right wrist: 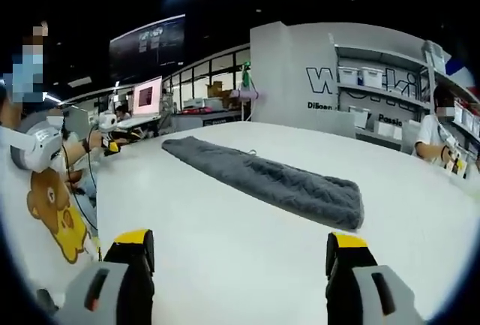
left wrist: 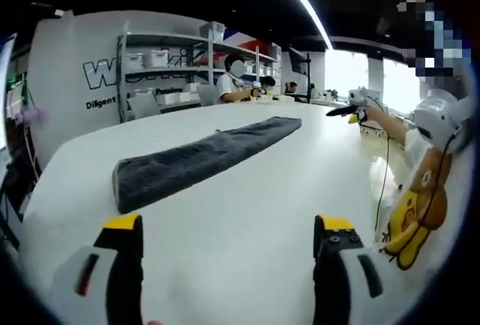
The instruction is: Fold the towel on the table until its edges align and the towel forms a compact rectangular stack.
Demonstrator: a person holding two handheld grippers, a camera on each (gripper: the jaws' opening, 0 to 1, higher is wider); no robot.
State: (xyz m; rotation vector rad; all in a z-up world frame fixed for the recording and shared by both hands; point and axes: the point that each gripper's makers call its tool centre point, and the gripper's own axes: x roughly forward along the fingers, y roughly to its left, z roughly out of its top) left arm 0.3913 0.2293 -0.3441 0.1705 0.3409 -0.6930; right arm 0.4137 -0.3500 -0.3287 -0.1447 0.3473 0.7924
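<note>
My left hand-held gripper (left wrist: 232,235) and right hand-held gripper (right wrist: 240,254) both gape wide, holding nothing. The grey towel (left wrist: 199,161), a long narrow strip, lies on the white tabletop (left wrist: 247,250) ahead of both. Wall lettering (right wrist: 352,85) beyond is half hidden (I cannot read it whole).

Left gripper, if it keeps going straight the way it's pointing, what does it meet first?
Probably bare table first; the left gripper is open and the grey towel lies ahead, slightly left. Depth is unclear.

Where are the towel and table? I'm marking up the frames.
towel (left wrist: 202,161), left gripper view, middle of the grey strip.
table (left wrist: 247,235), left gripper view, bare white top near the tongs.
</note>
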